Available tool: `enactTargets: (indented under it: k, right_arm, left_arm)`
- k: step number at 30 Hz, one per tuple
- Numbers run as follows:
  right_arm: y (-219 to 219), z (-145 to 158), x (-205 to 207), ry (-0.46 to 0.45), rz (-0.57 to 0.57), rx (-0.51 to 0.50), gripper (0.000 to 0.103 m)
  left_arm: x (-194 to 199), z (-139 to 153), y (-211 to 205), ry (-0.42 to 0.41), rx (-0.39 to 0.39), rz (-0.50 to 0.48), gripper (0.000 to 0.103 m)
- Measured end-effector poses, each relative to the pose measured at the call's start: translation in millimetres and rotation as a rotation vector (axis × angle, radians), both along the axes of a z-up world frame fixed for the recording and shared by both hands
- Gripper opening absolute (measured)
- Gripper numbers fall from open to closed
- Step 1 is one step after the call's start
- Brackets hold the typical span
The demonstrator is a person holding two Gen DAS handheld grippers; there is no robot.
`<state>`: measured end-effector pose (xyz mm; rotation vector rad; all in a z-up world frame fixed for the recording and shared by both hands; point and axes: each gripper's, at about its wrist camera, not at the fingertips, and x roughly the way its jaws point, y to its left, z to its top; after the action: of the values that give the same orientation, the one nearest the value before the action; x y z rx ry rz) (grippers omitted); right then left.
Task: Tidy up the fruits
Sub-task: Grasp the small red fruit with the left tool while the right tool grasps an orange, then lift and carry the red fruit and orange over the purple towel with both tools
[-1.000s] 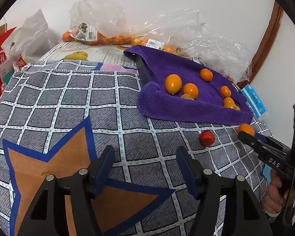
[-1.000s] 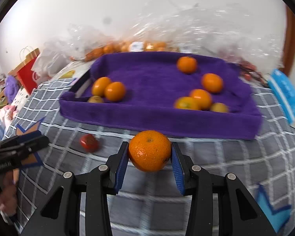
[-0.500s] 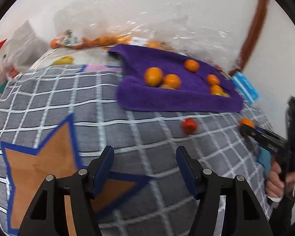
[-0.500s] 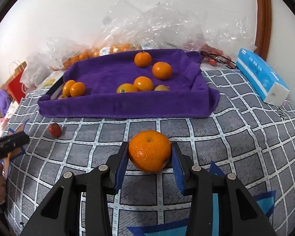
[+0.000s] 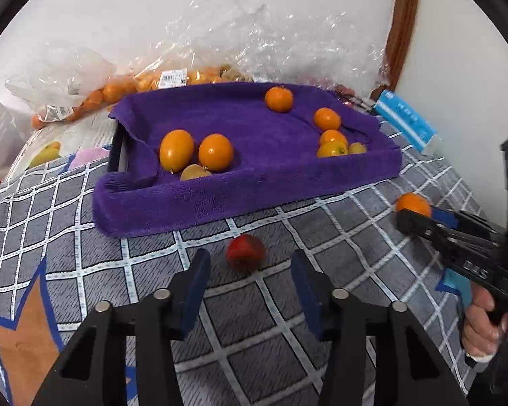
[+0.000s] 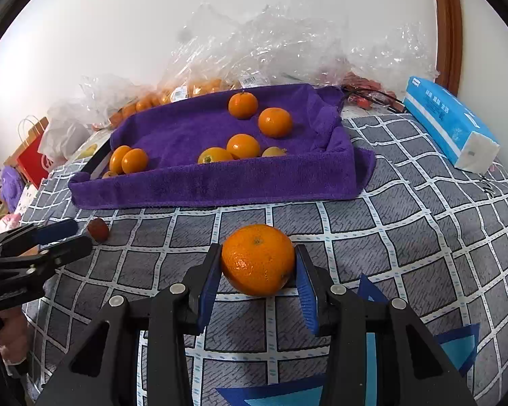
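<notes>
A purple towel-lined tray [image 5: 220, 199] holds several oranges [image 5: 216, 152] on a grey checked cloth. In front of it lies a small red fruit [image 5: 245, 256]. My left gripper [image 5: 250, 269] hovers just behind this fruit; its jaws are closing, the fruit sits at the gap between the tips, and the pads do not touch it. My right gripper [image 6: 256, 265] is shut on a large orange [image 6: 257, 257] low over the cloth, in front of the tray [image 6: 220, 186]. In the right wrist view the left gripper [image 6: 62, 237] sits beside the red fruit [image 6: 98, 229].
Crumpled clear plastic bags [image 6: 271, 47] with more oranges pile up behind the tray against the wall. A blue tissue pack [image 6: 450, 125] lies at the right, a red paper bag [image 6: 34, 159] at the far left. A hand [image 5: 481, 324] grips the right tool.
My left gripper swung toward the tray and came up to the red fruit, and its jaws narrowed. The right gripper drew back from the tray with the orange, then held still.
</notes>
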<state>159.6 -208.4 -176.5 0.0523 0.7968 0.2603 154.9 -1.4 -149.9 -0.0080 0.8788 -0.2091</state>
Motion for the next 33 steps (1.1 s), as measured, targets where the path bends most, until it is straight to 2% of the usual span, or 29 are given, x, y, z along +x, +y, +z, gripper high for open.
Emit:
enactTargets:
  k: [5, 12, 15, 22, 26, 33]
  right_arm:
    - [-1, -1, 1, 0.004, 0.004, 0.004, 0.042]
    - [1, -3, 2, 0.011, 0.009, 0.003, 0.042]
    - [0, -3, 3, 0.011, 0.01, 0.009, 0.042]
    - [-2, -3, 2, 0.01, 0.018, 0.031, 0.042]
    - [-3, -2, 1, 0.004, 0.02, 0.044, 0.042]
    - [-7, 0, 0, -0.005, 0.02, 0.074, 0.042]
  left_arm:
    - [7, -8, -4, 0.014, 0.041, -0.014, 0.035]
    - [13, -9, -6, 0.015, 0.034, -0.031, 0.024]
    - [13, -8, 0, 0.019, -0.015, -0.034, 0.024]
    - [7, -4, 34, -0.015, -0.261, -0.012, 0.024]
    - [2, -2, 40, -0.043, -0.279, 0.034, 0.024]
    - [-6, 5, 37, -0.102, -0.248, 0.046, 0.024]
